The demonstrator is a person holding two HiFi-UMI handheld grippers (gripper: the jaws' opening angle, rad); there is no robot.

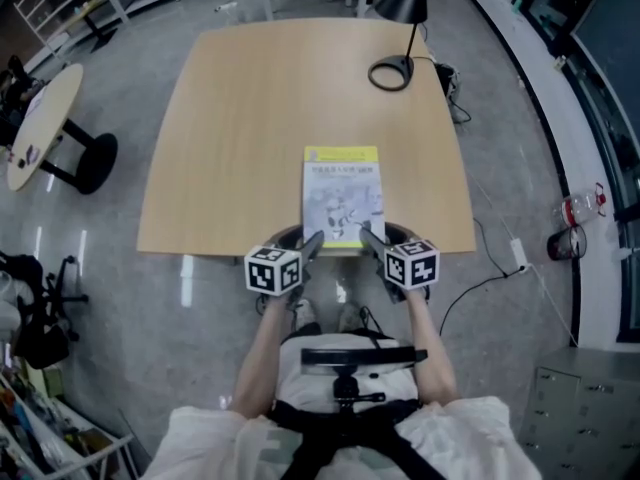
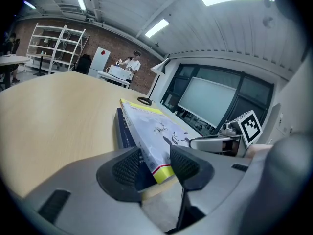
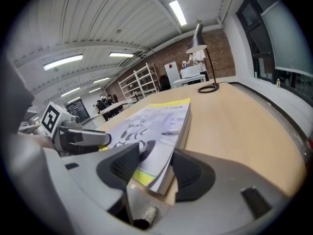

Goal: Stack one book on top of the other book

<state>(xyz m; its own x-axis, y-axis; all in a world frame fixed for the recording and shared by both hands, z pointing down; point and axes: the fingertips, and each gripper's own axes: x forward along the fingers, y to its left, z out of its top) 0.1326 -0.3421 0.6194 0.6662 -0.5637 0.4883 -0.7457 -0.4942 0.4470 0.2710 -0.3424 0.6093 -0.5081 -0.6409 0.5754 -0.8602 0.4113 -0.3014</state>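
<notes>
A white book with a yellow band (image 1: 343, 193) lies at the front edge of the wooden table (image 1: 250, 118). In the left gripper view this book (image 2: 151, 126) rests on top of a dark blue book (image 2: 124, 131). My left gripper (image 1: 312, 240) (image 2: 155, 165) is shut on the white book's near left corner. My right gripper (image 1: 370, 236) (image 3: 155, 168) is shut on the white book (image 3: 156, 121) at its near right corner. Both near corners reach slightly past the table edge. The dark book is hidden in the head view.
A black desk lamp (image 1: 400, 28) stands at the table's far right, with its round base (image 1: 390, 72) on the top. A small round table (image 1: 40, 118) stands to the left. Cables (image 1: 490, 268) and a bottle (image 1: 575, 208) lie on the floor at the right.
</notes>
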